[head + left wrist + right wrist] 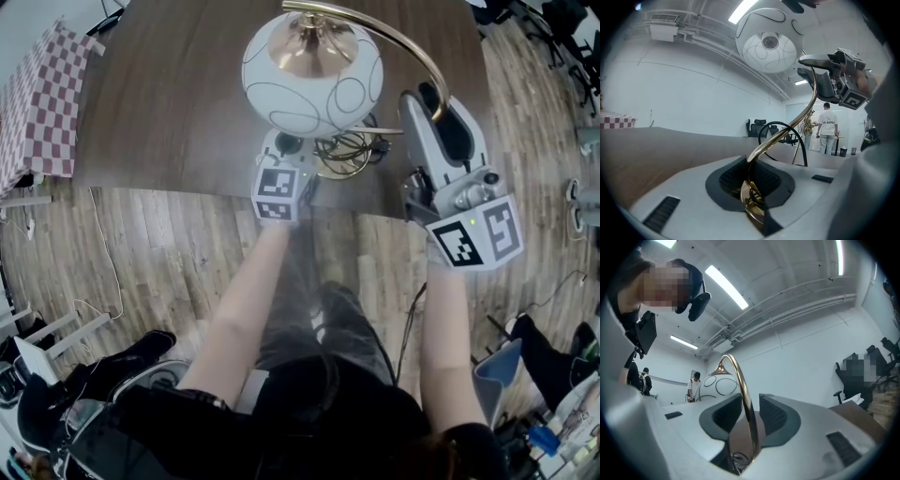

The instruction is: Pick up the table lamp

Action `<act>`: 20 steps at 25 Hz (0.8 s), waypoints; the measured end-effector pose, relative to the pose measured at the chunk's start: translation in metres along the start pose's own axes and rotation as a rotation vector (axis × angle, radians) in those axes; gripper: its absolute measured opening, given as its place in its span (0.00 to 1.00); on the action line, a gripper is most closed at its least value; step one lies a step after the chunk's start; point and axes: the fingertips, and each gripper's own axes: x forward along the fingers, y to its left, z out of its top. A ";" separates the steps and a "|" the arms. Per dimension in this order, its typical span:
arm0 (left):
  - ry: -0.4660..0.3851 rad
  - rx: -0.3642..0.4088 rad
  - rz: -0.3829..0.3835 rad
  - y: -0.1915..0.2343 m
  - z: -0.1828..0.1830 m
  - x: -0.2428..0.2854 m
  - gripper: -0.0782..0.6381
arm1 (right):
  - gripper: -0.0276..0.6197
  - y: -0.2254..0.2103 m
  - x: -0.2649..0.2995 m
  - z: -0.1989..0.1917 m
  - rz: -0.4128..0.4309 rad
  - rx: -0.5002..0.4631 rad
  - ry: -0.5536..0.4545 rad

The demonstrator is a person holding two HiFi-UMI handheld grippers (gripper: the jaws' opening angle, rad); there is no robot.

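Checked cloth point(37, 103) in red and white hangs at the upper left of the head view, just beside the brown bench point(159, 103). Near the front edge of the bench, in the upper middle, is the lamp point(323, 103). It has a round white shade point(281, 75) with dark ring lines, and a brass arm point(403, 42) that curves from the top of the shade to the right and down. Below the shade, the left tool point(298, 155) is clamped on the brass lower stem of the lamp, and its pads point(733, 176) press on it from both sides. A dark cable point(352, 145) lies coiled just beside. At the right, the right tool point(436, 112) has its jaws apart. The brass arm stands between them and is not squeezed.
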 end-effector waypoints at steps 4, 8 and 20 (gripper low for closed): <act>-0.005 -0.004 0.002 0.000 0.000 0.000 0.15 | 0.15 0.002 0.002 0.006 0.002 -0.018 -0.011; -0.006 -0.006 0.002 0.000 0.000 0.000 0.15 | 0.13 0.003 0.003 0.011 0.006 -0.037 -0.017; -0.009 -0.003 -0.009 -0.001 0.001 0.000 0.15 | 0.07 0.017 0.010 0.030 0.051 -0.117 -0.038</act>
